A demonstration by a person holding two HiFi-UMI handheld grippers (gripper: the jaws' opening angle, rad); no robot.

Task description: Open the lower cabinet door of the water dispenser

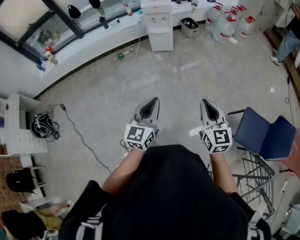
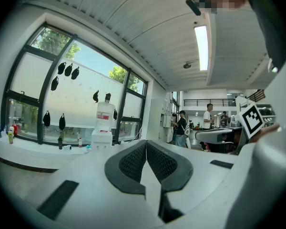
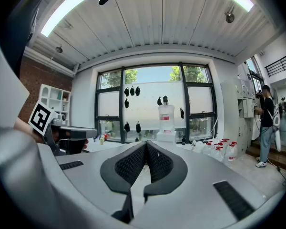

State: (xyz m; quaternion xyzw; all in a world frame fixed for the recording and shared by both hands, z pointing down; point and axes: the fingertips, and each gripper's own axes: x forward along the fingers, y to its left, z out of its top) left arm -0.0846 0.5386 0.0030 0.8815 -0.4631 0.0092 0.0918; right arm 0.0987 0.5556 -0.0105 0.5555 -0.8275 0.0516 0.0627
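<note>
Approach to the dispenser [image 1: 158, 19], seen at 12 o'clock and well apart from both tools; its lower door [image 1: 161, 40] appears shut. The left tool [image 1: 151, 104] and right tool [image 1: 208, 105] are clenched on nothing. The floor [image 1: 200, 74] should probably be crossed first, the cable [image 1: 121, 96] at 11 o'clock avoided, and one tool released only near the door's edge.

Bare floor [image 1: 200, 79] is lying open ahead of me up to the water dispenser [image 1: 157, 21]. A white cable [image 1: 122, 91] is trailing across it on my left, a blue chair [image 1: 265, 134] is standing close by my right claw [image 1: 206, 104], and water jugs [image 1: 225, 26] are flanking the dispenser's right.
</note>
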